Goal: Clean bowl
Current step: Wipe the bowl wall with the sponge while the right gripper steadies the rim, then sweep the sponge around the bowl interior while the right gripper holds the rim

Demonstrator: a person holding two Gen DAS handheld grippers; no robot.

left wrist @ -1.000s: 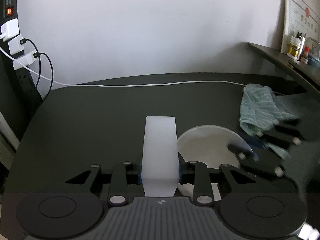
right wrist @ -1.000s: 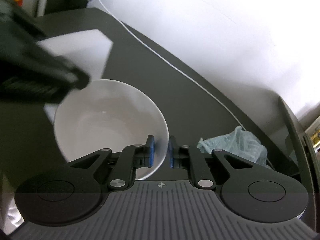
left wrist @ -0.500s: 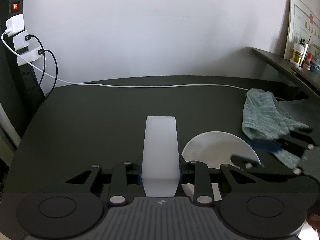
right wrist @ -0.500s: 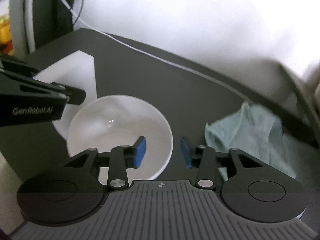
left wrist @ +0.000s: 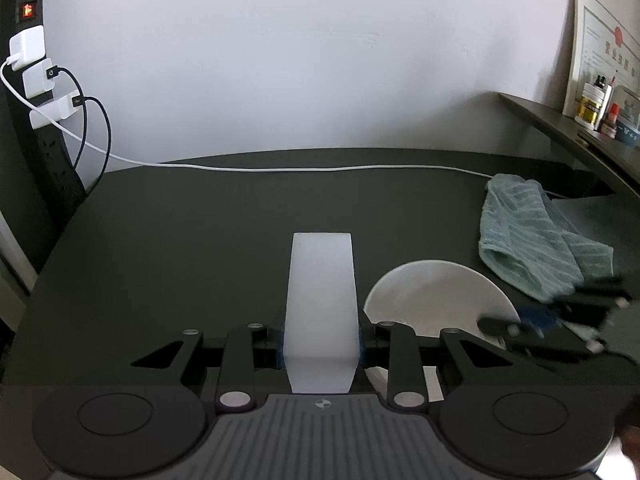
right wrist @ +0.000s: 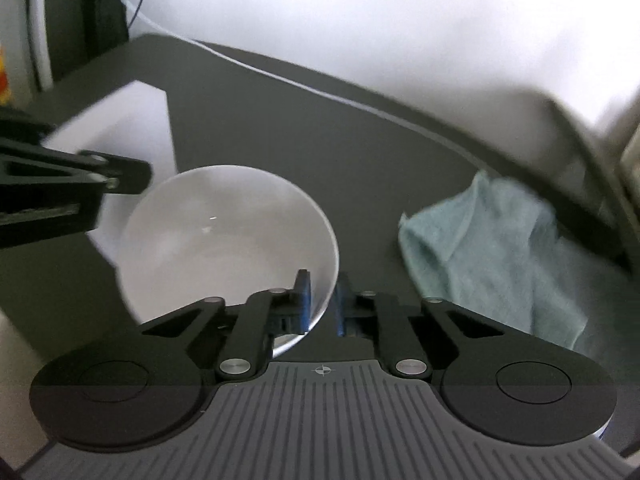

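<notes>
I see the white bowl [right wrist: 224,240] sitting upright on the dark table [left wrist: 200,220], at about 4 o'clock from my left gripper [left wrist: 320,336] and just beside it. In my right wrist view the bowl's near rim runs between the two blue pads: my right gripper [right wrist: 320,300] straddles that rim, one pad inside the bowl and one outside, with only a narrow gap between them. I cannot tell whether the pads actually press the rim or merely bracket it. My left gripper is clamped on a white block [left wrist: 320,300], which sticks forward toward 12 o'clock, its sides squeezed by the pads. The bowl's interior looks plain white with a small glint of light. A teal cloth [right wrist: 492,256] lies crumpled on the table at roughly 3 o'clock from the bowl, near it but apart. A white cable [left wrist: 320,169] crosses the far table at 12 o'clock, leading to chargers [left wrist: 34,64] plugged into a power strip [left wrist: 28,12] at 10 o'clock. A shelf [left wrist: 560,124] at 2 o'clock carries small bottles [left wrist: 592,106] and a framed certificate [left wrist: 600,52].
</notes>
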